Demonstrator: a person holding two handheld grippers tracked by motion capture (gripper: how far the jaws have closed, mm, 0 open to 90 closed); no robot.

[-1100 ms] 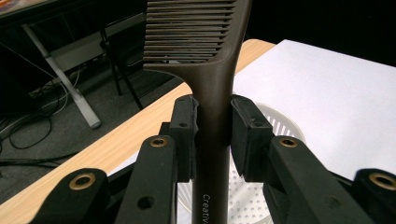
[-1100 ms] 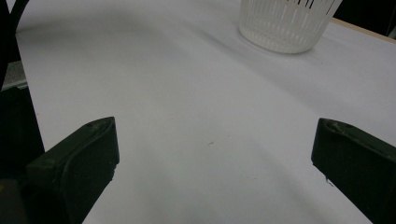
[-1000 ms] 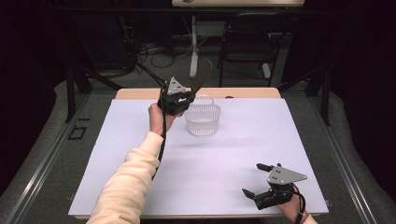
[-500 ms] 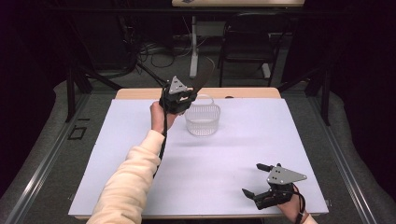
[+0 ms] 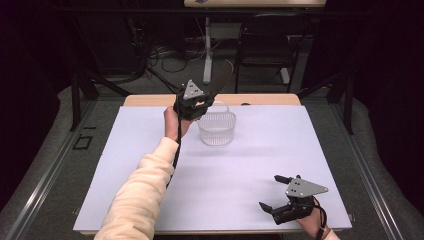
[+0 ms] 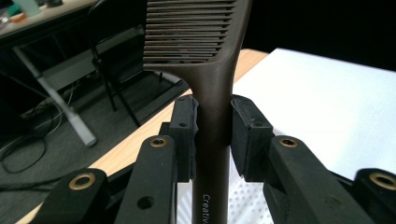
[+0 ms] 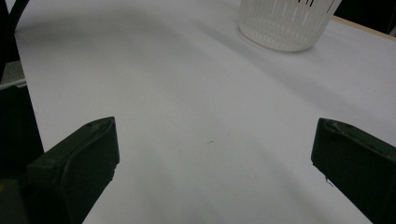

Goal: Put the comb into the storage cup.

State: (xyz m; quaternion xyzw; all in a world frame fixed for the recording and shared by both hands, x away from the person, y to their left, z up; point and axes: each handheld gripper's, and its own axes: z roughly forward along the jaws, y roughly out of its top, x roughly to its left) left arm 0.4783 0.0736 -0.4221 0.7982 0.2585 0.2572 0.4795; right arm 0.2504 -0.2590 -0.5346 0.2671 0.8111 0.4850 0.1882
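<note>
- Two grippers are in play: the left gripper (image 5: 200,102) is raised at the far side of the table, just beside a basket (image 5: 216,129); the right gripper (image 5: 282,197) rests low at the near right corner, well apart from both.
- Left gripper: jaws clenched on the handle of a comb (image 6: 210,70), pads pressing either side of the shaft just below the teeth. Judgement: a grip close to the head keeps the comb from swinging while it is carried above the basket.
- Right gripper: jaws spread wide over bare white table cover (image 7: 196,116), grasping nothing. Judgement: parked clear of the working hand.
- Comb: dark brown, matte plastic, fine even teeth, handle tapering, pale lettering near its lower end.
- Basket: translucent white, slotted walls, upright; contents cannot be made out.
</note>
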